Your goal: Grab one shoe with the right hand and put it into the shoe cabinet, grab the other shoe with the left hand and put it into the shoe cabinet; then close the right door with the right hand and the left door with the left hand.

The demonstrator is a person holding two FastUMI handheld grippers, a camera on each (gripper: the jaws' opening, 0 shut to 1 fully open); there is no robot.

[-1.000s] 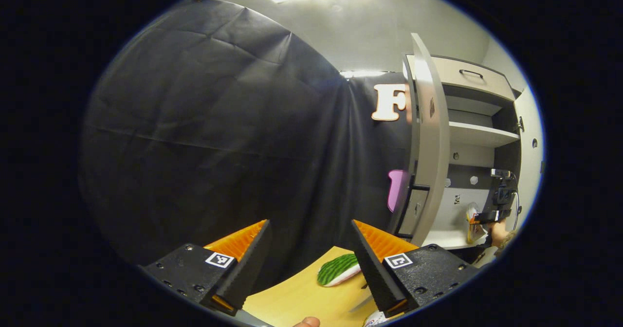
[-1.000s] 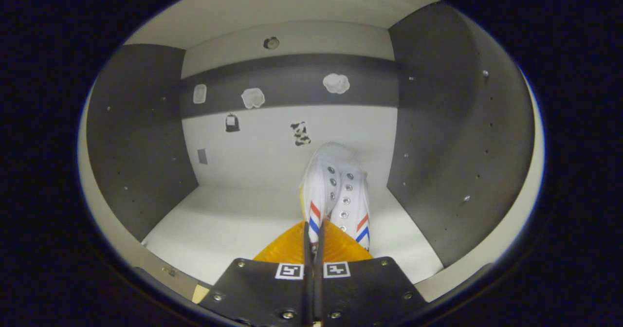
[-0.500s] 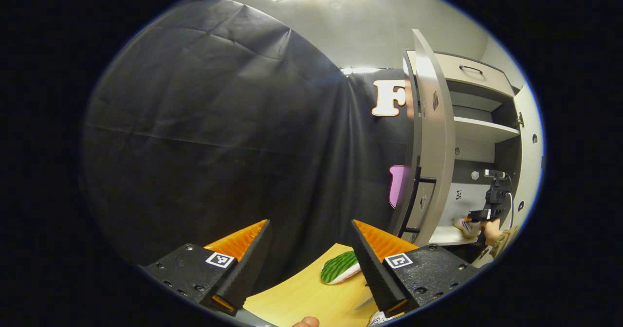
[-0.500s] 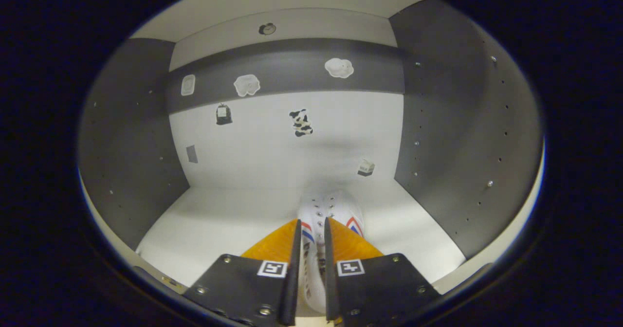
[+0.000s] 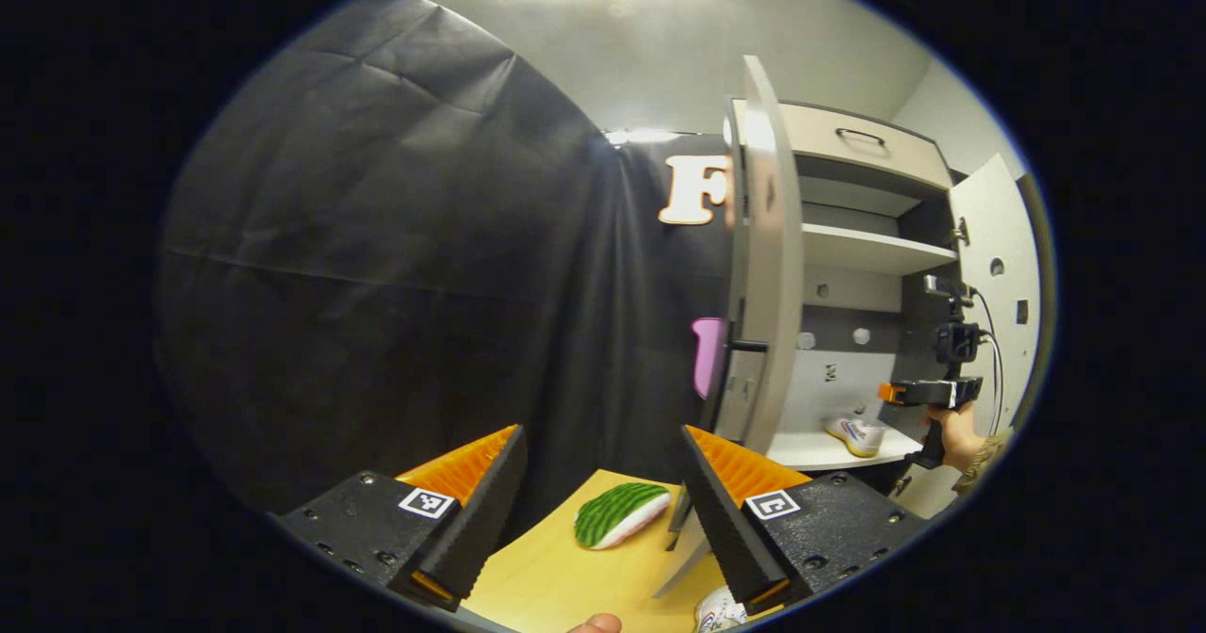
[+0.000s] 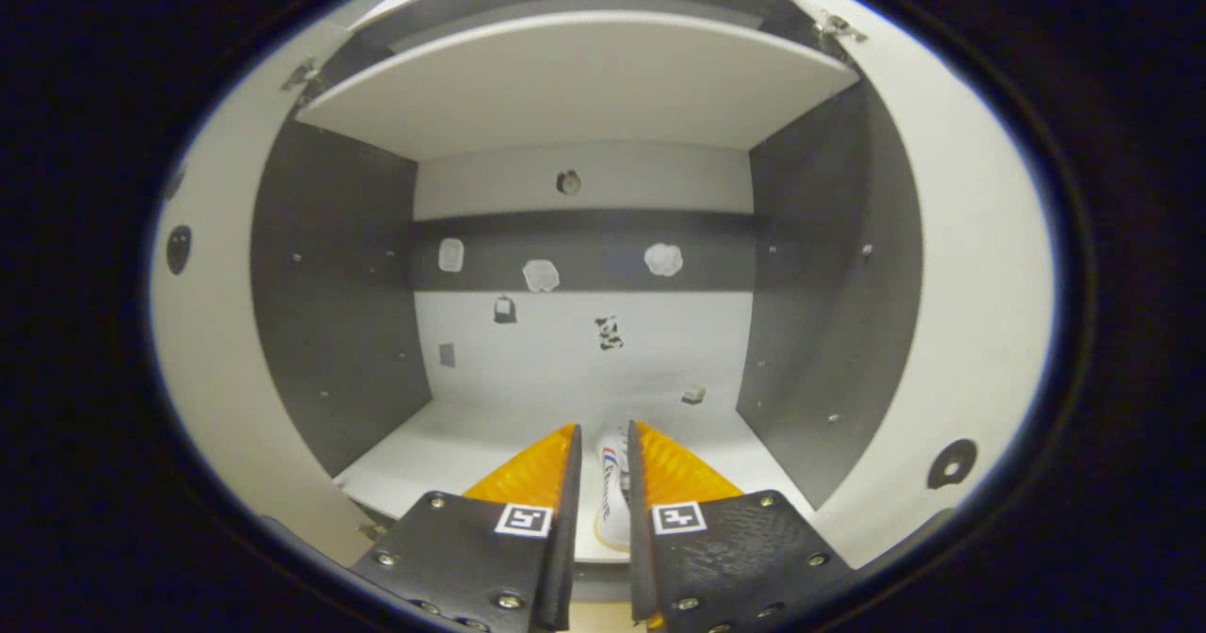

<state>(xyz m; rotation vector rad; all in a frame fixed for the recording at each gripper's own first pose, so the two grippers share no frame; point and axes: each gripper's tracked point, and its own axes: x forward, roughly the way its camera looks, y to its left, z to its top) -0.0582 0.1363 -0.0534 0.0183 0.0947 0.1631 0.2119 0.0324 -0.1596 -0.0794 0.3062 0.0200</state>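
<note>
A white shoe (image 6: 612,496) with red and blue stripes lies on the bottom shelf of the shoe cabinet (image 6: 584,87). My right gripper (image 6: 603,430) is open by a narrow gap and held back from the shoe, which shows between its fingers. In the left gripper view the same shoe (image 5: 855,433) rests on the shelf, and a hand holds the right gripper (image 5: 890,392) just outside, apart from it. My left gripper (image 5: 603,492) is wide open over a wooden table (image 5: 565,576), holding nothing. The other white shoe (image 5: 718,611) peeks in at the table's near edge.
Both cabinet doors stand open: the left door (image 5: 768,266) edge-on and the right door (image 5: 994,275) beyond the hand. A green and white object (image 5: 620,513) lies on the table. A pink object (image 5: 707,358) sits behind the left door.
My right gripper set the shoe down on the shelf, opened off it, and drew back out of the cabinet. The left gripper stayed open and its view swung slightly right.
</note>
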